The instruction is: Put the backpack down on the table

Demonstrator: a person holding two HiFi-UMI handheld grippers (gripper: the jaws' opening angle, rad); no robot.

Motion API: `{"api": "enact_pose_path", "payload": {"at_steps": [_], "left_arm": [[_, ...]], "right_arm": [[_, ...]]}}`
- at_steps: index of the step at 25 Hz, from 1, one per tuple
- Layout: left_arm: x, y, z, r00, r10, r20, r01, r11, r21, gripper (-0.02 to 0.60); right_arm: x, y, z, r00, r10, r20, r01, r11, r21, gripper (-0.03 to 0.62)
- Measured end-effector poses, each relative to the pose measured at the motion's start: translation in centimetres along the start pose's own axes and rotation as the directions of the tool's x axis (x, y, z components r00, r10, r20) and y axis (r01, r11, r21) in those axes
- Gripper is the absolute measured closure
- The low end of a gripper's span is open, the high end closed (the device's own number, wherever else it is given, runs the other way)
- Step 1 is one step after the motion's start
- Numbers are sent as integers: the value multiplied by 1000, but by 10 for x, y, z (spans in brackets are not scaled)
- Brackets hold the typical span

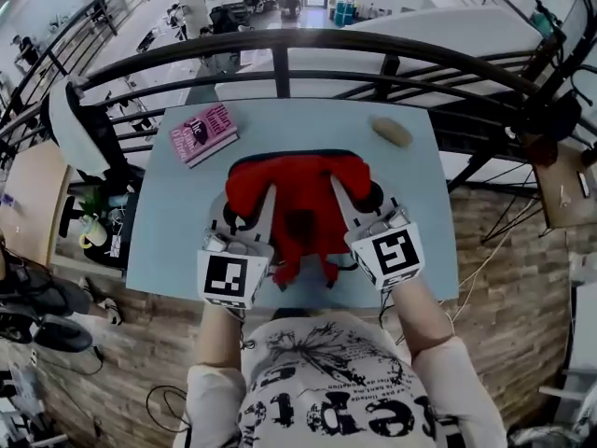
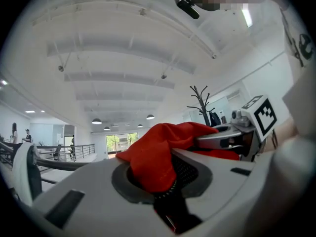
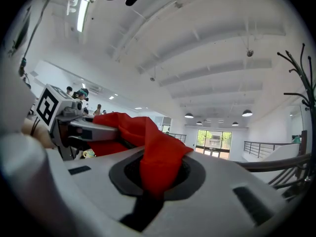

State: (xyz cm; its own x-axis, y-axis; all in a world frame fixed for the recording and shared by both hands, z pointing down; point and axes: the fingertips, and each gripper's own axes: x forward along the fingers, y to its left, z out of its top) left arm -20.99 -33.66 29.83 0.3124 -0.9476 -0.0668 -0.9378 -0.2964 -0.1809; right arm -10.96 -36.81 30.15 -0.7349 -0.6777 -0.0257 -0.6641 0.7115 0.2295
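A red backpack (image 1: 300,194) with black trim is over the near half of the pale blue table (image 1: 177,231); I cannot tell whether it rests on the table. My left gripper (image 1: 248,205) is shut on its left side and my right gripper (image 1: 360,203) on its right side. In the left gripper view, red fabric (image 2: 150,157) bunches out from between the closed jaws, and the right gripper's marker cube (image 2: 261,115) shows beyond it. In the right gripper view, a fold of the red fabric (image 3: 158,159) is pinched the same way, with the left gripper's cube (image 3: 49,107) to the left.
A pink book (image 1: 203,133) lies at the table's far left corner and a tan oval object (image 1: 392,132) at its far right. A dark metal railing (image 1: 280,49) curves behind the table. The brick-patterned floor (image 1: 504,241) lies to the right.
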Motion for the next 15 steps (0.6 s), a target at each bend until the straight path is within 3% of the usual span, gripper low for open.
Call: {"api": "enact_pose_path", "payload": {"at_steps": [6, 11, 15], "left_arm": [[76, 41, 1, 994, -108, -23, 108, 994, 2, 511], [133, 78, -23, 991, -131, 12, 131, 991, 0, 511], [172, 105, -42, 988, -152, -3, 152, 988, -29, 511]], "right_arm": [[65, -49, 0, 996, -86, -1, 86, 996, -19, 557], [120, -79, -23, 991, -131, -36, 130, 991, -6, 556], [162, -99, -37, 989, -145, -43, 143, 989, -37, 556]]}}
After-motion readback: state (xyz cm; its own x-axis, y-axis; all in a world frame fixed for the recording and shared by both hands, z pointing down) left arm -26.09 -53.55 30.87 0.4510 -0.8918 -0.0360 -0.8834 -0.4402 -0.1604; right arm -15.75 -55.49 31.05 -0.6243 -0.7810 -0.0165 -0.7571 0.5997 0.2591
